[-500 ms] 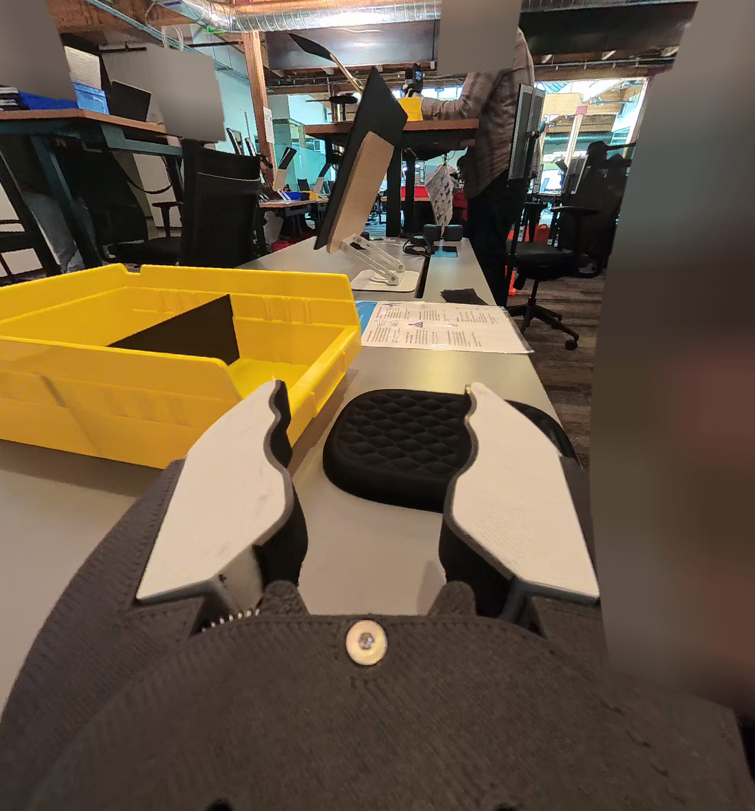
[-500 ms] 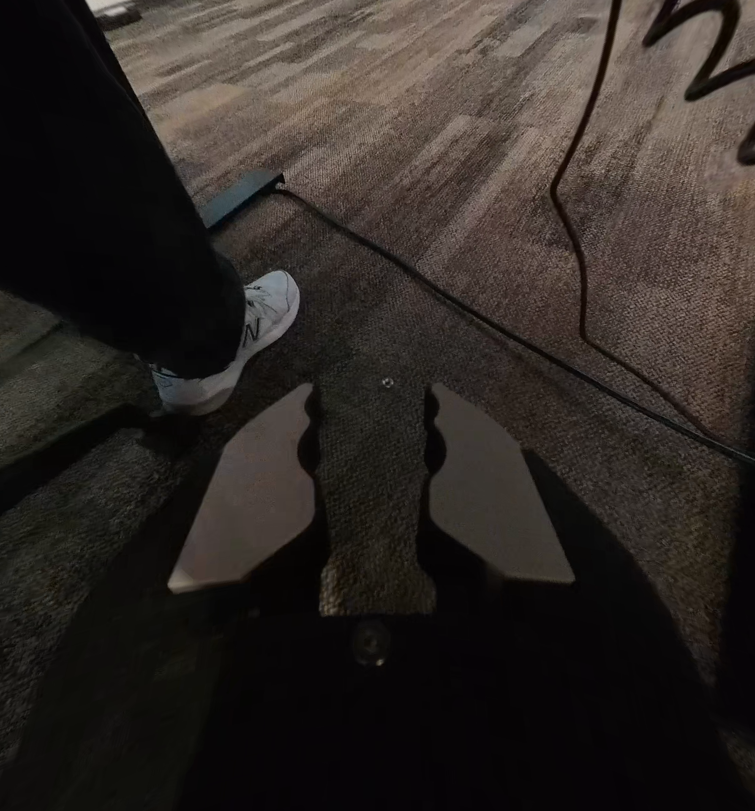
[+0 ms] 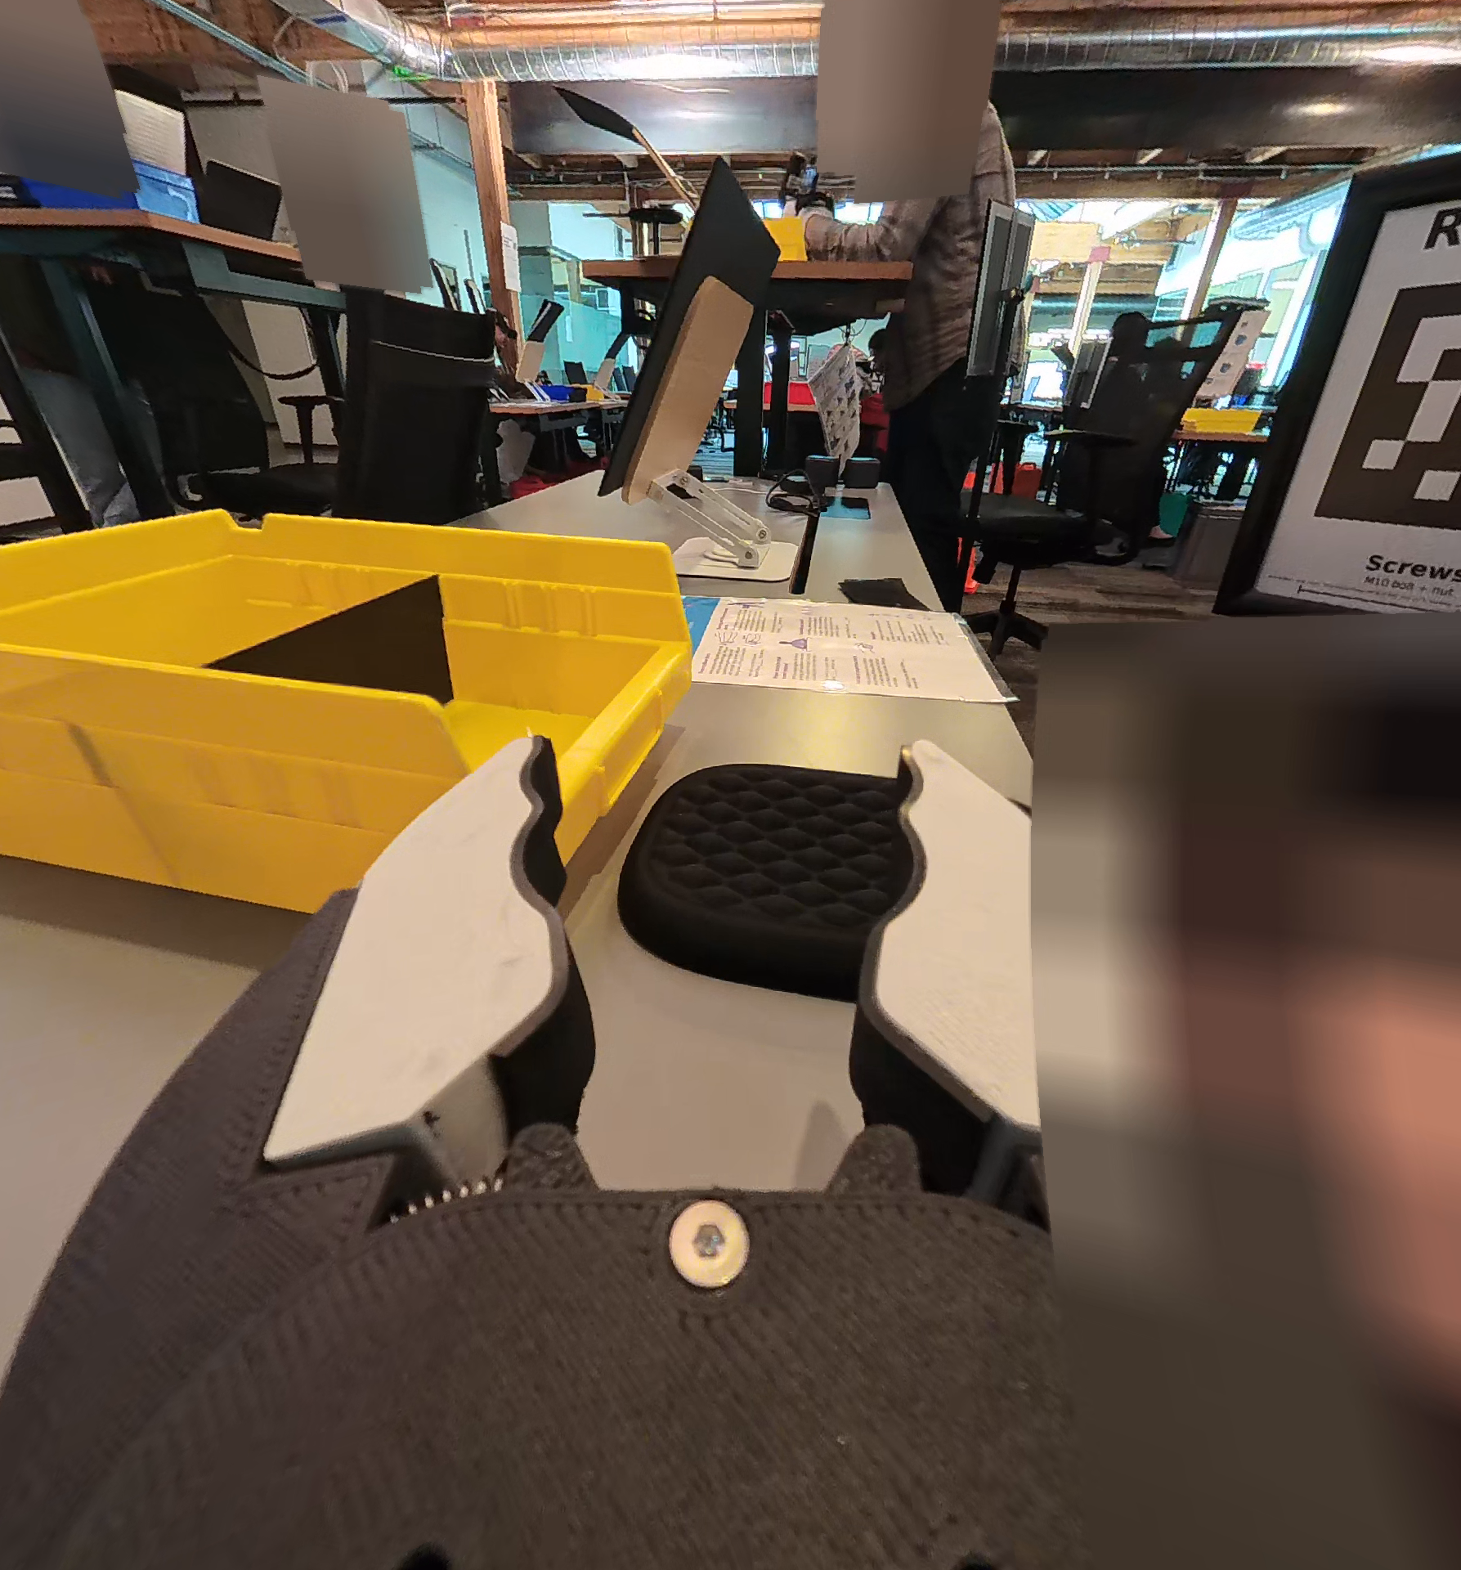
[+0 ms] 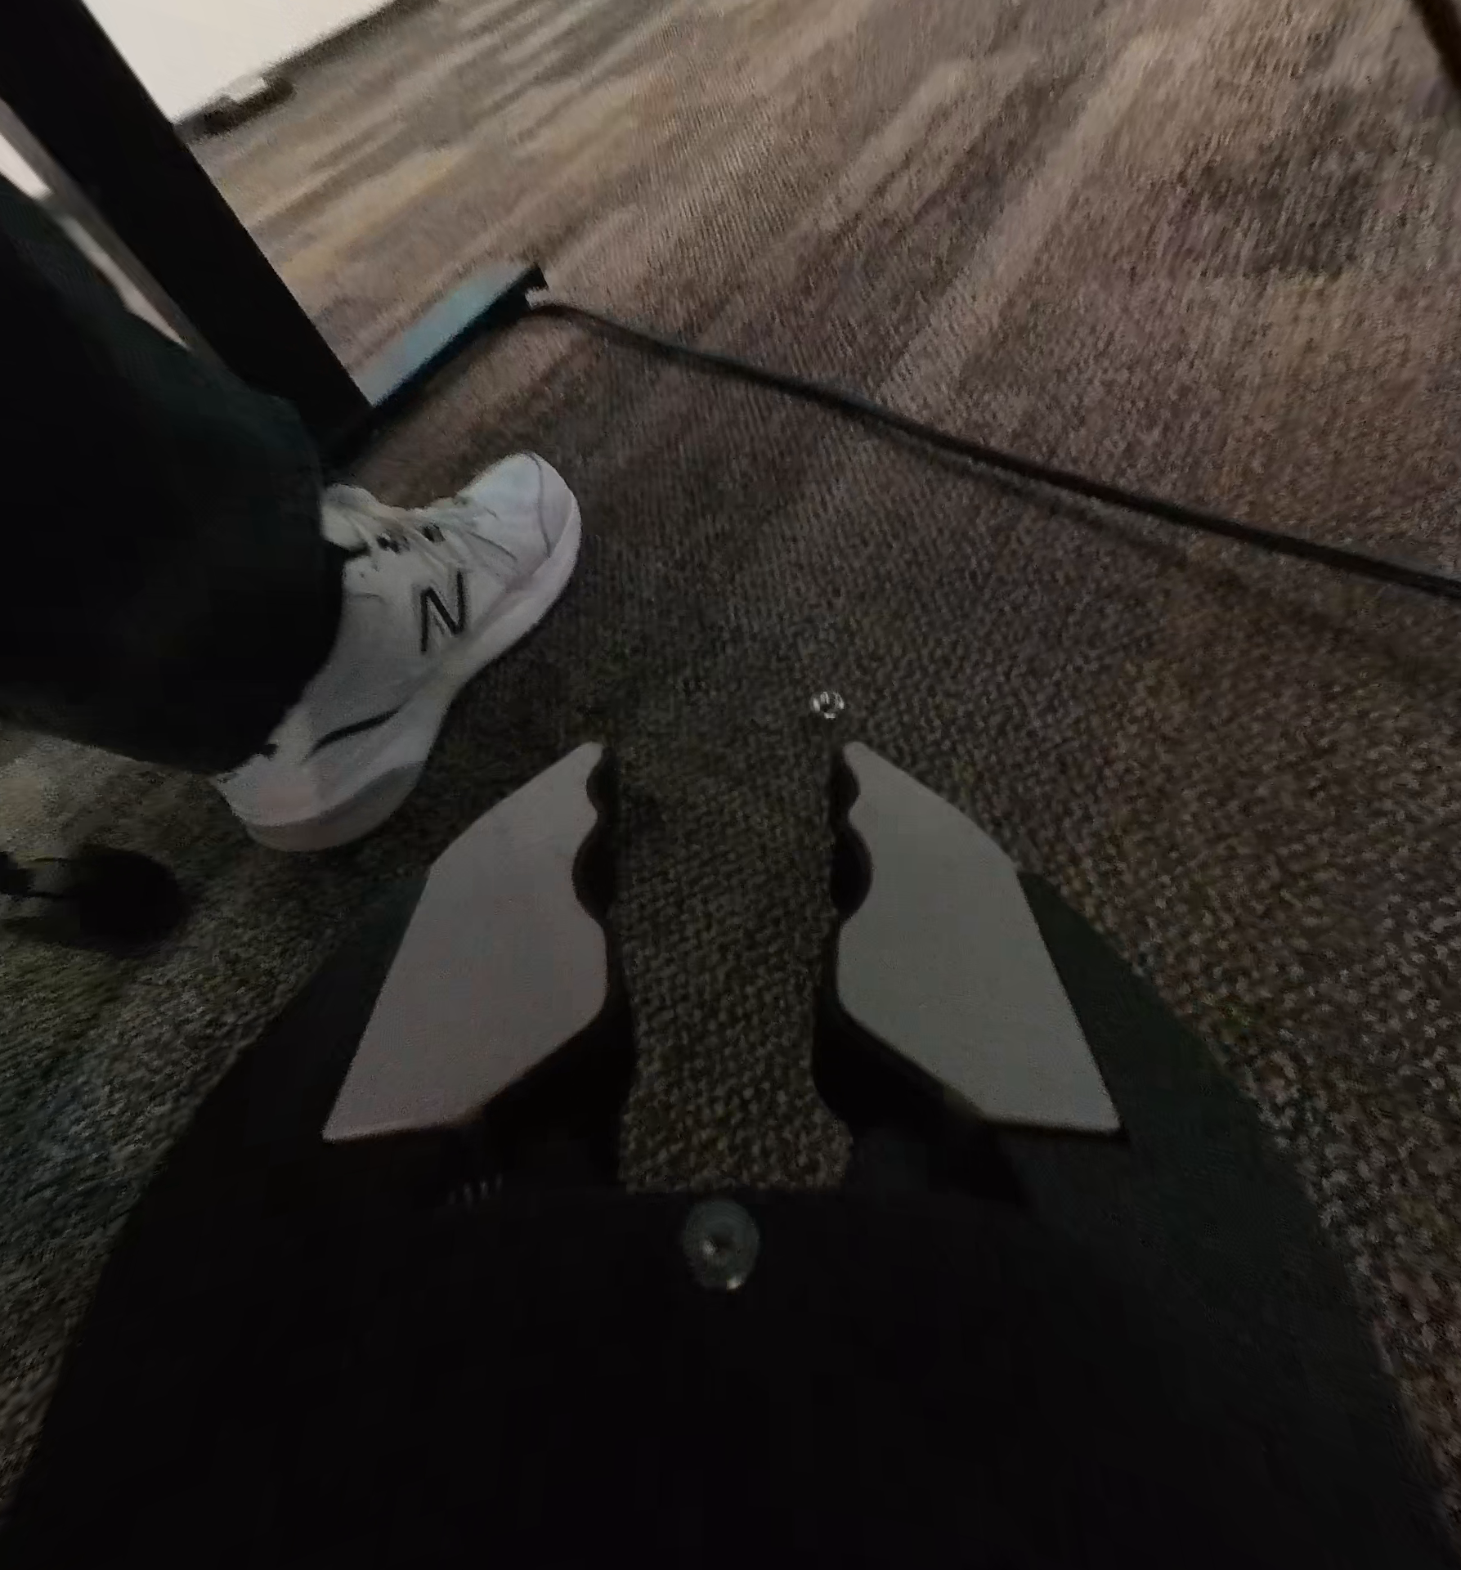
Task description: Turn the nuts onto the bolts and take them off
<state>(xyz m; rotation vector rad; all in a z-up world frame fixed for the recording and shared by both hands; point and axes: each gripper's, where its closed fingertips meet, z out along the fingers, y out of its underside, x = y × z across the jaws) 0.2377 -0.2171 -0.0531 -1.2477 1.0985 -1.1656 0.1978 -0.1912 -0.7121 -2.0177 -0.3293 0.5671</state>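
Fingers of the left gripper (image 3: 727,765) stand wide apart, holding nothing, low over the grey table (image 3: 73,1002); one black quilted pad (image 3: 769,875) lies between the tips, at centre frame; one yellow bin (image 3: 285,765) with one black divider (image 3: 370,646) sits at left, its near corner just beside the left finger; one printed sheet (image 3: 837,650) lies behind the pad, near the table's right edge; one framed marker card (image 3: 1406,391) stands at upper right; bare tabletop lies open at lower left. Right gripper (image 4: 722,756) points down at the carpet (image 4: 1049,255), jaws moderately apart and empty; one small nut (image 4: 829,704) lies on the carpet just past the right fingertip; one white shoe (image 4: 421,646) is at left; one black cable (image 4: 1049,476) crosses behind; carpet at right is open.
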